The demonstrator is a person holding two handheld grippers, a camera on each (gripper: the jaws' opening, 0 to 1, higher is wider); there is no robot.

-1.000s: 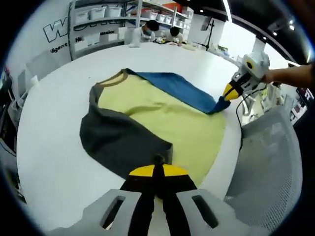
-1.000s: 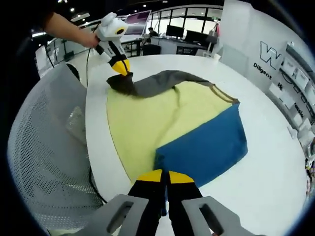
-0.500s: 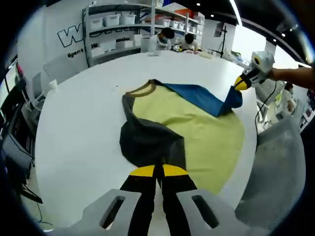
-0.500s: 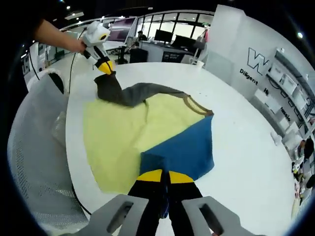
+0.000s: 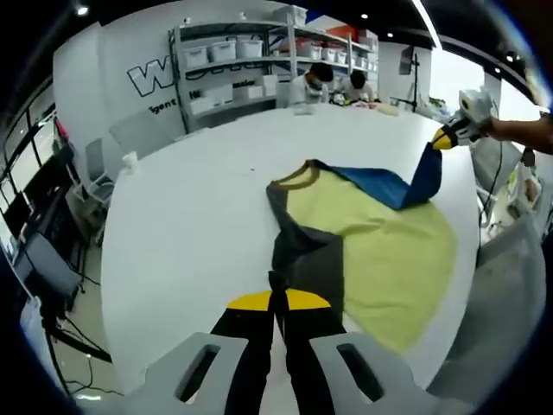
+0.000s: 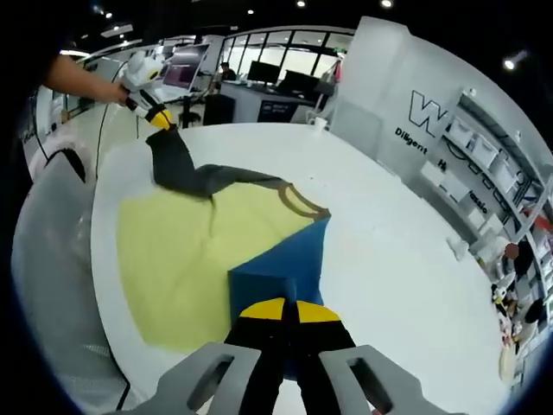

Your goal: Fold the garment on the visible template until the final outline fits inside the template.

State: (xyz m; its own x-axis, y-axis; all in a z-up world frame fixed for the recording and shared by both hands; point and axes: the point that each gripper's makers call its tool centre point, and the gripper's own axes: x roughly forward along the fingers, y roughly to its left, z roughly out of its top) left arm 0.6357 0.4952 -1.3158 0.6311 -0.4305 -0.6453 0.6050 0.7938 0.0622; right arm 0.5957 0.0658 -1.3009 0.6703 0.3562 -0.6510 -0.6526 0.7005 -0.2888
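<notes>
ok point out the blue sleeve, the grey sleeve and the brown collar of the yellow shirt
blue sleeve point(image 6: 281, 264): right gripper view, its flat middle
grey sleeve point(image 5: 309, 259): left gripper view, its folded middle
brown collar point(image 6: 301, 202): right gripper view, its curved band

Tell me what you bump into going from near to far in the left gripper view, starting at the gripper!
left gripper → grey sleeve → brown collar → bare white table → shelves with bins

White round table point(image 5: 190, 216), yellow, grey and blue garment point(image 5: 380, 251) on it
</notes>
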